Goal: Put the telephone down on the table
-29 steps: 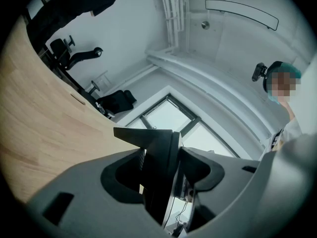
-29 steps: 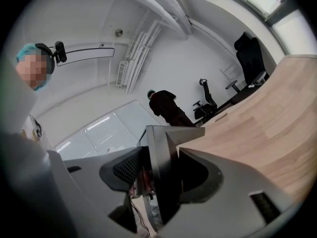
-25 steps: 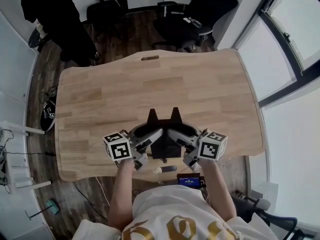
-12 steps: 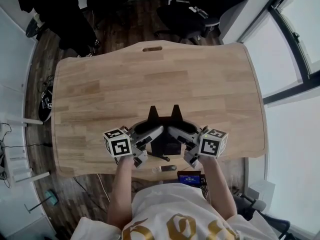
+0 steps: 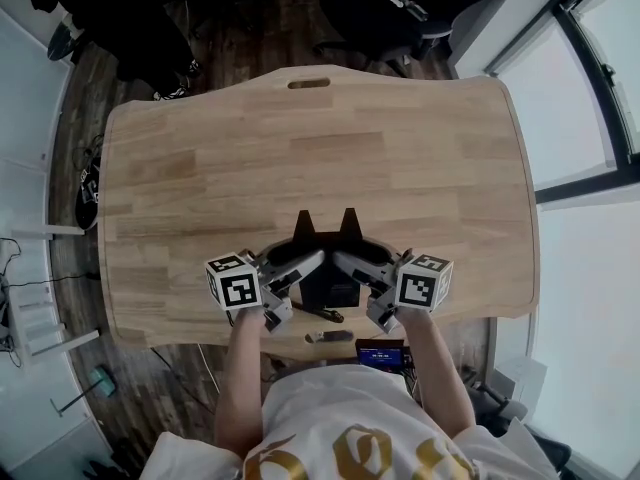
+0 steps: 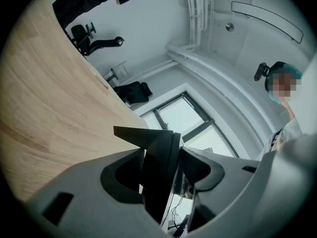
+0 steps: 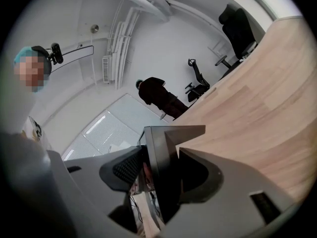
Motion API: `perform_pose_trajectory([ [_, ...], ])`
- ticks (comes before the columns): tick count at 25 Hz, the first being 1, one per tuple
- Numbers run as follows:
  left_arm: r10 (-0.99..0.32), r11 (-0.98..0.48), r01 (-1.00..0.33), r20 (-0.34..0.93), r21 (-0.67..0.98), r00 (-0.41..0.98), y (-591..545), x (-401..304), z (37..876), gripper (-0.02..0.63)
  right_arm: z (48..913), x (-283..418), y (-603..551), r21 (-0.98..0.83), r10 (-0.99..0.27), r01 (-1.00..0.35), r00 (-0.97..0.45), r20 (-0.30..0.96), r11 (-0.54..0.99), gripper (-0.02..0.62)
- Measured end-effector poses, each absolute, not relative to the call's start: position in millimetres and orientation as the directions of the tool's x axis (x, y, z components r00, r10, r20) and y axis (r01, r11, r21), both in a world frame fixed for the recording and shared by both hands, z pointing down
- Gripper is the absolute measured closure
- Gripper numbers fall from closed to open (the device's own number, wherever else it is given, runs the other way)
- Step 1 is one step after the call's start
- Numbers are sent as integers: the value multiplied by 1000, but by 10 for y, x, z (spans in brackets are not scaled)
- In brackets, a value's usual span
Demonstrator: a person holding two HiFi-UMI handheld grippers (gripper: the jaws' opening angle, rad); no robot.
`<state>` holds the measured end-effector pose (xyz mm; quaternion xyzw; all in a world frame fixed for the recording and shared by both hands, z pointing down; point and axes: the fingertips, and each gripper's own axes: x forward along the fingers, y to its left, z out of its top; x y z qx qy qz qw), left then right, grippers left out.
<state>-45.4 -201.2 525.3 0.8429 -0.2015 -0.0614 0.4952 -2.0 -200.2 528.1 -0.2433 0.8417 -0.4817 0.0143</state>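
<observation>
Looking down on a big wooden bench (image 5: 300, 158) with a small slot near its far edge. Seeing black office chairs (image 5: 390, 18) on the dark floor past that far edge. Closer in, a white shirt (image 5: 340, 438) with gold print, and two bare arms reaching out over the near edge of the bench.

Holding a black telephone (image 5: 327, 280) between both hands, over the near part of the bench, about halfway across it. Two pointed black ends sticking out toward the far side. Hard to tell if its bottom touches the wood.

Pinching the left side of the telephone with the left gripper (image 6: 161, 157), one jaw pressed on each face of the thin black edge. Pinching the right side the same way with the right gripper (image 7: 161, 155). Both pointing in toward each other, with the telephone in the middle.

Carrying a white cube with black squares on each one: left cube (image 5: 235, 286) and right cube (image 5: 424, 283).

Just past the near bench edge, a tiny lit screen (image 5: 378, 355).
</observation>
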Motion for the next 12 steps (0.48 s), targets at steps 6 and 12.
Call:
perform_pose_trajectory([
  [6, -382, -409, -271, 106, 872, 918, -2085, -437, 5416, 387, 5449, -11, -2065, -832, -413, -394, -883, 224, 390, 368],
  [12, -370, -390, -276, 126, 878, 921, -2178, -421, 5576, 383, 5608, -6, -2146, -847, -395, -386, -888, 235, 364, 368],
])
